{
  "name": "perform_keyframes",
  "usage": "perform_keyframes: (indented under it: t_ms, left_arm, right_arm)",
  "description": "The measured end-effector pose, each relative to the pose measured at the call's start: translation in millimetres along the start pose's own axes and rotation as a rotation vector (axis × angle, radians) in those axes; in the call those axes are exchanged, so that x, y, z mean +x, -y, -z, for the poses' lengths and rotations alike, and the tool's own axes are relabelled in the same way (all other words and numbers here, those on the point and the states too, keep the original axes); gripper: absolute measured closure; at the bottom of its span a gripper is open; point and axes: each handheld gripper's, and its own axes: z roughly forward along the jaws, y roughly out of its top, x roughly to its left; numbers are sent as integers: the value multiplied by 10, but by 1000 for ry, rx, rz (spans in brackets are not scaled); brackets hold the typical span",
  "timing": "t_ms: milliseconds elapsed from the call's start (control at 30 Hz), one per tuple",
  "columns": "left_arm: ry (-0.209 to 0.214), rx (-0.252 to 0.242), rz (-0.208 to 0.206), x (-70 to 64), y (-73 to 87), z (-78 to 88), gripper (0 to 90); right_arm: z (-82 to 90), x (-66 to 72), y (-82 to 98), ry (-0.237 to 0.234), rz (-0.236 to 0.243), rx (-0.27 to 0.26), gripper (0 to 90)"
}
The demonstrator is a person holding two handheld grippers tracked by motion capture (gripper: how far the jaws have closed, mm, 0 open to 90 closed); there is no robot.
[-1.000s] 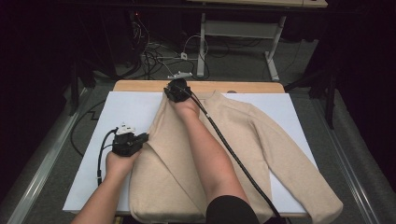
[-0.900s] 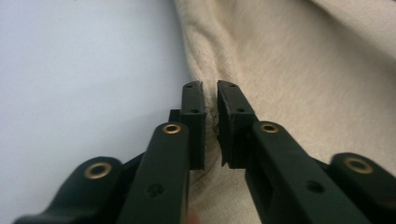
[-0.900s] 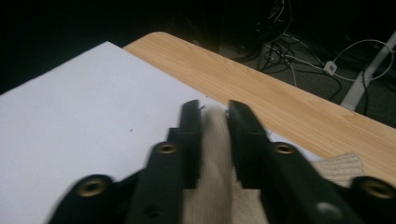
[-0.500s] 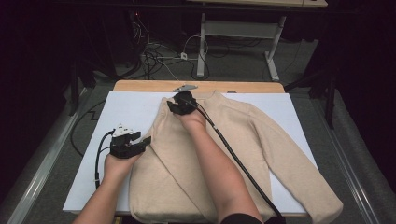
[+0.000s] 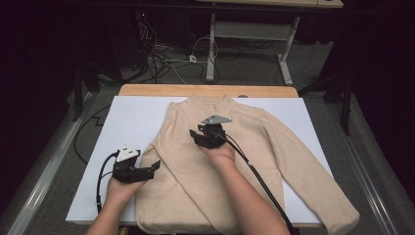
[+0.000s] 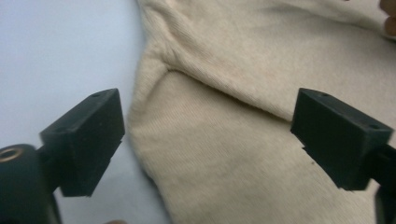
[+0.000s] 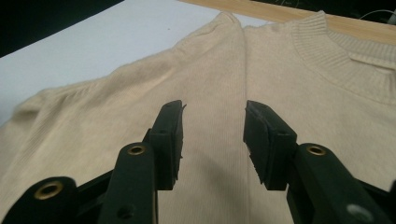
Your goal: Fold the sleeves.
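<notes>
Hovering over sweater (image 5: 254, 161): left gripper (image 5: 147, 171) jaws just opened wide, folded edge between them, ungripped; right gripper (image 5: 198, 137) jaws parted, just widened, above chest.

sweater (image 5: 244, 161): cream knit cloth, soft and matt, fine ribbing seen at the collar (image 7: 348, 56)
table cover (image 5: 132, 122): white sheet, smooth, matt
table edge (image 5: 205, 90): light wood, smooth
left gripper (image 5: 154, 168): black plastic jaws, matt, brass-looking insert seen
right gripper (image 5: 194, 137): black matt plastic, brass-looking eyelets, grey plate on top
floor (image 5: 58, 166): grey, carpet-like, rough
</notes>
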Motion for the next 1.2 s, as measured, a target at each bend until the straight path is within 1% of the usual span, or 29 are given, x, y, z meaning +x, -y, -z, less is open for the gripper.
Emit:
perform_keyframes:
  t_ms: [67,100,167,233,300,333,433,500,567,600,633,733,800,933,1067,1200]
  left_arm:
    - [3,-6,2,-35,13,24,55]
    - [2,-8,-3,-52,16,36,51]
    - [2,-3,3,-78,14,64,3]
    - [10,-17,4,-106,23,109,0]
    - [7,-15,-10,-146,44,138,0]
    - [7,-17,-9,-165,57,144,0]
    - [16,-30,0,-196,96,156,0]
    - [14,-54,9,-208,123,164,0]
    - [21,-86,31,-209,154,173,0]
    - [27,-95,40,-202,160,174,0]
    - [35,-92,38,-194,158,172,0]
    - [26,-94,15,-202,165,175,0]
    - [27,-77,-1,-217,179,160,0]
    - [26,-67,-32,-252,182,141,0]
    - [32,-70,-42,-255,186,144,0]
    - [38,-71,-46,-256,187,146,0]
  right_arm:
    - [122,20,50,-4,9,-10,584]
    - [186,32,76,-6,11,-12,584]
    - [320,45,131,-4,22,-19,584]
    - [466,50,195,-11,21,-38,584]
    - [612,57,261,-14,21,-44,584]
    - [684,54,296,-17,22,-50,583]
    - [904,25,419,-22,1,-63,583]
    - [1044,9,508,-20,0,-65,583]
    - [1178,-6,596,-16,7,-56,583]
    - [1247,-12,640,-14,9,-54,584]
    - [1316,-18,685,-10,10,-51,584]
    - [1527,-17,830,-10,17,-37,584]
    - [1671,-18,925,-14,15,-30,589]
    - [1912,-5,1099,-4,29,7,600]
    - [2097,25,1252,1,26,26,614]
    - [2200,80,1389,-14,16,43,621]
